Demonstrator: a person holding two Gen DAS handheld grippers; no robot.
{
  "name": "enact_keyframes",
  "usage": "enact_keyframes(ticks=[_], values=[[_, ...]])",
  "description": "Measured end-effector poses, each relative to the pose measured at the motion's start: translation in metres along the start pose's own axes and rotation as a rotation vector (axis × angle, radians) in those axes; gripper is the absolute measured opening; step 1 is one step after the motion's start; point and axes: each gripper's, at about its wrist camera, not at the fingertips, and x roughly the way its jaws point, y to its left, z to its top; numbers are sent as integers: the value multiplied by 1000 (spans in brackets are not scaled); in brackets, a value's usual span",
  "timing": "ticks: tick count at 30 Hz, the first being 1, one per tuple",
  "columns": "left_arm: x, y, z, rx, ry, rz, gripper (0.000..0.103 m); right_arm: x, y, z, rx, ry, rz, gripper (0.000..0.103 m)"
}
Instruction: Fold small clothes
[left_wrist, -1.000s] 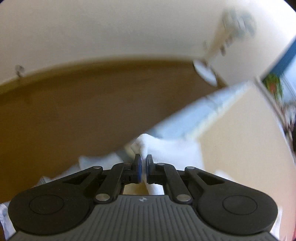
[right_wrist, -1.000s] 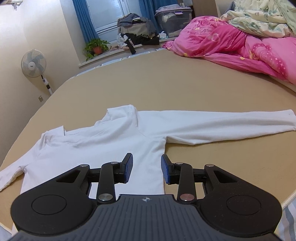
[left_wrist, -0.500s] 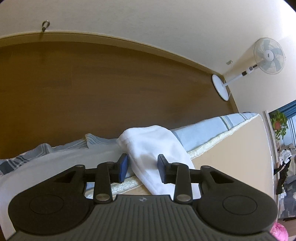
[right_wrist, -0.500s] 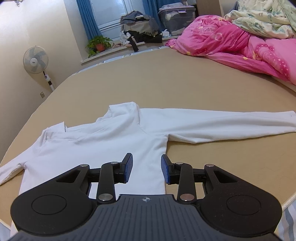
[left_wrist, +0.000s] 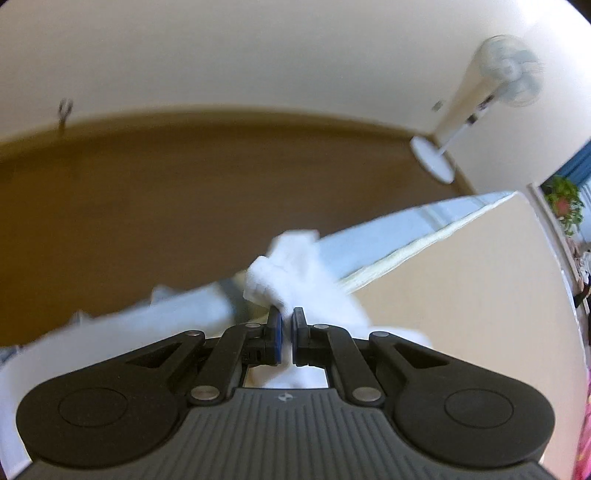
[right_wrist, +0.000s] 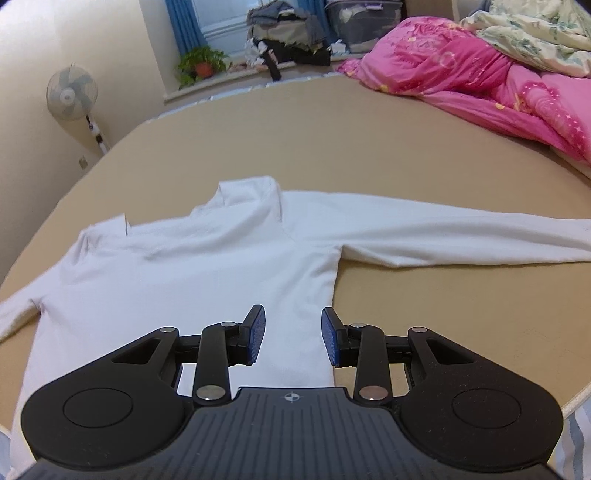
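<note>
Left gripper (left_wrist: 286, 316): jaws closed tight on the bunched cuff end of the white shirt (right_wrist: 207, 266); the cloth gathers into a lump just ahead of the blue pads and the sleeve trails under the gripper body. This view is motion-blurred. The held cuff sits at the left edge of the bed (right_wrist: 369, 140), where a pale blue striped sheet (left_wrist: 384, 236) shows below the tan cover. Brown floor beyond, a white standing fan (left_wrist: 476, 99) near the wall.

Right gripper (right_wrist: 292, 334): jaws partly open, nothing between the pads. It hovers over the lower right part of the shirt body, near the front edge of the bed.

Shirt lies flat on the tan cover, collar toward the far side, right sleeve stretched out straight toward the right edge, left sleeve running off toward the left edge.

Pink quilt (right_wrist: 480, 70) heaped at the far right corner. Potted plant (right_wrist: 201, 64) on the window sill.
</note>
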Motion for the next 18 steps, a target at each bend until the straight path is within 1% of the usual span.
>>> enact_keyframes(ticks=[2, 3, 5, 6, 8, 10, 12, 13, 14, 15, 16, 17, 18], values=[[-19, -28, -7, 88, -78, -35, 5, 3, 5, -1, -25, 4, -5, 35], [-28, -47, -14, 139, -103, -55, 5, 4, 7, -1, -35, 3, 0, 31], [-48, -94, -34, 277, -147, -92, 5, 4, 9, -1, -41, -4, 15, 6], [-61, -122, -47, 344, -164, -128, 5, 4, 10, 0, -39, -7, 29, 5], [-91, -179, -80, 479, -199, -229, 5, 4, 11, 2, -33, -12, 50, 5], [-122, -233, -117, 568, -201, -346, 5, 6, 13, 5, -23, -8, 69, 5], [-157, -288, -162, 642, -154, -500, 5, 9, 13, 6, 0, 3, 88, 6], [-169, -309, -185, 666, -116, -565, 5, 10, 13, 7, 11, 9, 94, 6], [-180, -327, -207, 693, -59, -633, 5, 11, 13, 7, 19, 13, 101, 6], [-188, -345, -232, 724, 16, -699, 17, 11, 14, 8, 24, 15, 108, 6], [-193, -362, -260, 778, 121, -764, 39, 12, 14, 9, 27, 14, 114, 6], [-195, -370, -282, 839, 195, -799, 45, 12, 14, 9, 30, 11, 117, 6], [-200, -374, -303, 895, 236, -816, 43, 13, 15, 9, 32, 14, 118, 6]])
